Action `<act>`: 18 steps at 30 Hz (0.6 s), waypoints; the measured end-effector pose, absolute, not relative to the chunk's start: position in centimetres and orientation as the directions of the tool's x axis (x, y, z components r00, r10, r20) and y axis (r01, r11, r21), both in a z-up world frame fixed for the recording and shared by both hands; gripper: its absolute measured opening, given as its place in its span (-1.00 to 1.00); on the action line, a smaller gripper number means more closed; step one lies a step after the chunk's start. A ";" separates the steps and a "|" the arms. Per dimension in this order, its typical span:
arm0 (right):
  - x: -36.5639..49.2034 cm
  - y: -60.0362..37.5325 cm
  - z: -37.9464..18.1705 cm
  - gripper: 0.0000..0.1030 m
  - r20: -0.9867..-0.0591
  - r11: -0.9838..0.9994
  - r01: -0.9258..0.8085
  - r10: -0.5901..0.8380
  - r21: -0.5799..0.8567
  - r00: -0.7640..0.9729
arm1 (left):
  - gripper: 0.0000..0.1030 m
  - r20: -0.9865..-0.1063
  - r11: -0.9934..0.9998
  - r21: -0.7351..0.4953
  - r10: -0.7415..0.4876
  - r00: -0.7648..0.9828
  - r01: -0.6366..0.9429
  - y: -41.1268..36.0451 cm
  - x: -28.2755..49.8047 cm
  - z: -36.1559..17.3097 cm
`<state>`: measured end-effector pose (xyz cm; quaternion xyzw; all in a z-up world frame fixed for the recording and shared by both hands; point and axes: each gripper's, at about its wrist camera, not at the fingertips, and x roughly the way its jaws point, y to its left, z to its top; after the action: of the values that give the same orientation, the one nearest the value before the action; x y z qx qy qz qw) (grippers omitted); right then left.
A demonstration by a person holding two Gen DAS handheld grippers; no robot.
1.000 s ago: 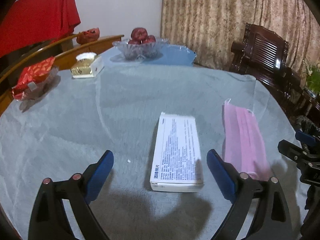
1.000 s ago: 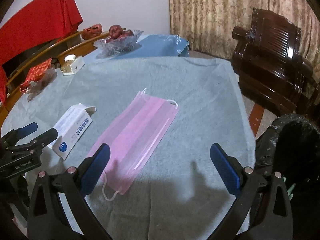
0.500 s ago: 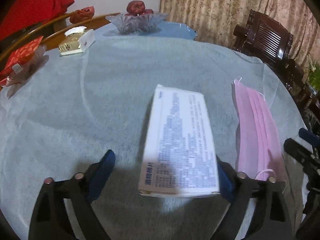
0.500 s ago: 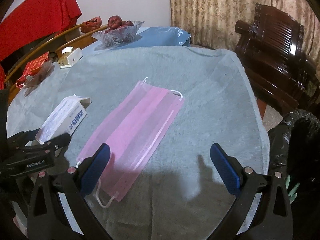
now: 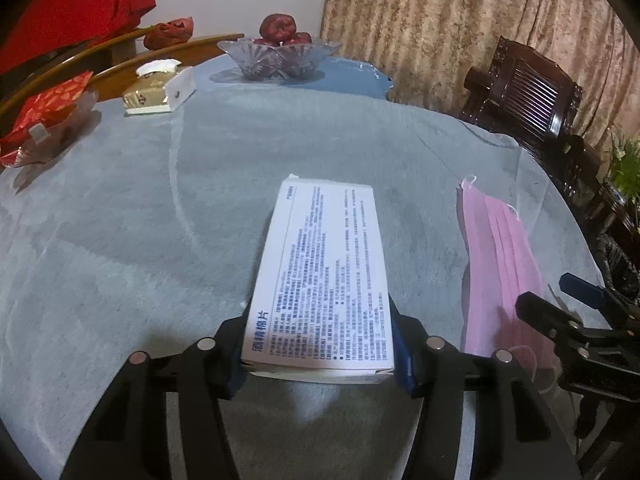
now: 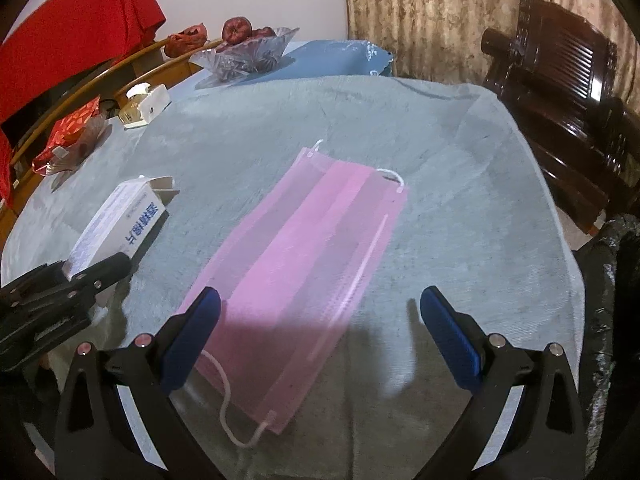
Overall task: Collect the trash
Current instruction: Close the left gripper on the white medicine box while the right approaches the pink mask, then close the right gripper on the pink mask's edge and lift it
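L gripper (image 5: 320, 356) closing on white box (image 5: 320, 272); R gripper (image 6: 320, 336) wide open, empty, over pink mask (image 6: 304, 252).

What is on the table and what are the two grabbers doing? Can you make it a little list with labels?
table: round, grey cloth
left gripper: jaws closing around the white printed cardboard box, pads at its sides
right gripper: open, above the near end of the pink pleated face mask, not gripping it
far side: clear glass bowl of red fruit, white tissue box
beside table: black bin bag
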<state>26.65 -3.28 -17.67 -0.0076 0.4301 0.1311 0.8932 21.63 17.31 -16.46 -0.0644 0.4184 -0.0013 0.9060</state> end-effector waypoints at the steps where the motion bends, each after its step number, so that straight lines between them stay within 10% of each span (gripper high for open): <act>1: 26.7 -3.1 -17.8 0.89 -0.775 0.965 -0.239 0.230 0.104 0.589 | 0.08 -0.759 0.992 -0.116 -0.053 0.649 -0.055 17.4 21.5 -16.4; 18: 27.0 -1.2 -19.1 0.89 -0.821 0.973 -0.231 0.150 0.023 0.551 | 0.09 -0.769 0.990 -0.119 -0.042 0.638 -0.079 18.2 20.6 -16.7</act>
<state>27.01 -1.18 -19.13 -0.0438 0.4614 0.1084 0.8794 20.60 18.17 -16.74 -0.0707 0.4254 0.0103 0.9022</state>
